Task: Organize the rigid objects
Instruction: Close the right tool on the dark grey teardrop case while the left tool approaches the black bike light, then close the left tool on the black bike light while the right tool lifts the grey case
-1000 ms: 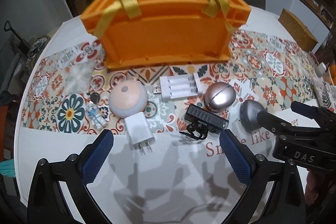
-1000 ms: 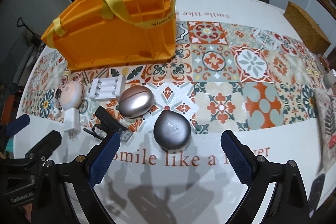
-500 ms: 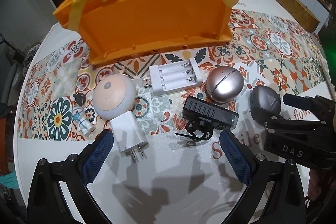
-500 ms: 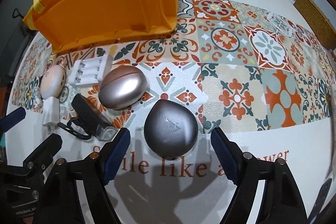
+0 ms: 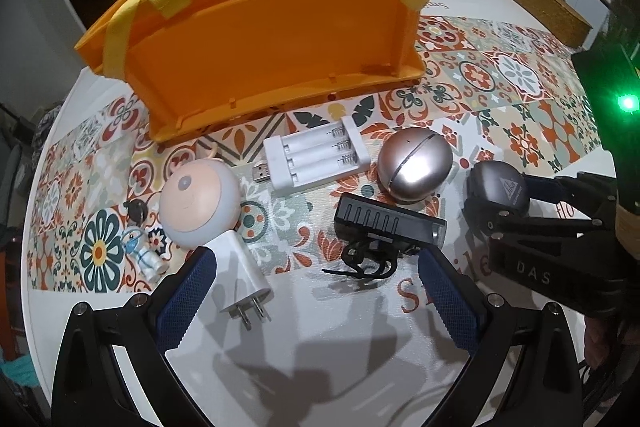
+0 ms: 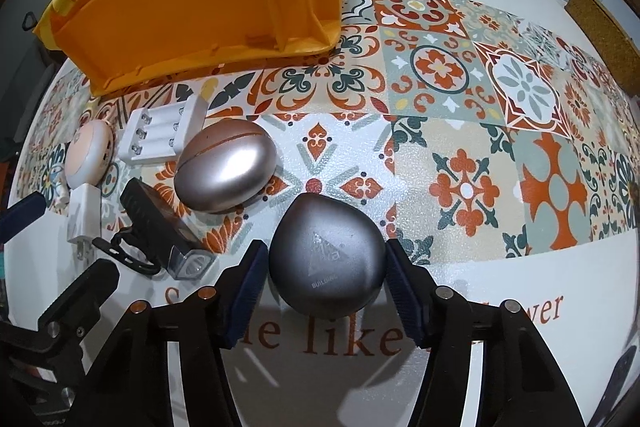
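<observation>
White table [image 6: 500, 347] with a patterned tile runner [image 6: 460, 131] and printed red lettering; dim room behind. Dark grey teardrop case [image 6: 326, 261], matte, triangle logo on its lid, lies at the runner's front edge between the right gripper [image 6: 324, 283] pads, whose jaws have just been closing; contact cannot be confirmed. Just beside it: rose-metallic egg case [image 6: 226, 171], black bike light [image 6: 160, 227], white battery charger [image 6: 162, 137]. Orange tote [image 6: 192, 7] behind. Left gripper [image 5: 316, 291] spread wide, empty.
</observation>
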Demonstrator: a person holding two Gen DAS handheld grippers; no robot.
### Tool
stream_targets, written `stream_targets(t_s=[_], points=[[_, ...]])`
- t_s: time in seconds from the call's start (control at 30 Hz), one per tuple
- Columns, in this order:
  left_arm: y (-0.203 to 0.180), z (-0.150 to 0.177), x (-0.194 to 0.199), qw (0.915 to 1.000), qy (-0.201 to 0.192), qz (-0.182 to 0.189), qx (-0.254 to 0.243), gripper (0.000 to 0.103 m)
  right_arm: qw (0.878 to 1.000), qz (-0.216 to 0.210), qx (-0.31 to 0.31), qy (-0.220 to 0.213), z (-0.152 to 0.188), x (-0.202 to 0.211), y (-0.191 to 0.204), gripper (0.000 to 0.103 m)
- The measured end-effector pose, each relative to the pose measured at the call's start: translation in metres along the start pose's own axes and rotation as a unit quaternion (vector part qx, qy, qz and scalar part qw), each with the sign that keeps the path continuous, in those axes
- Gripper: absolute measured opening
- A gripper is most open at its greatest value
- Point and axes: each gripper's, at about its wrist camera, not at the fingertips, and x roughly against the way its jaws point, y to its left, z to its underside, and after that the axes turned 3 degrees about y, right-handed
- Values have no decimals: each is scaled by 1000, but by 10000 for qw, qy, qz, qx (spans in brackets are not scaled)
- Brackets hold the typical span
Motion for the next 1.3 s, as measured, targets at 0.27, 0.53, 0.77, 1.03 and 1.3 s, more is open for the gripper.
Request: stream_targets(t_s=[0.27,0.53,0.77,1.03,1.3], points=[[-7,0,5,9980,-108,248,-567,103,9995,-177,-247,32,1,4,-6,56],[-22,-12,-1,9930,-105,557,-1033,103,9991,-131,-402,-99,17,33,-9,56],[-30,-20,-19,9911,22,645,-1165,103,9983,-10,-576,-41,19,37,-20,56],[-35,-21,-41,9890,217,745,-1255,102,9978,-24,-654,98,21,31,-21,56],[-38,-20,-57,9888,375,781,-1214,83,9976,39,-661,222,21,24,-21,56]])
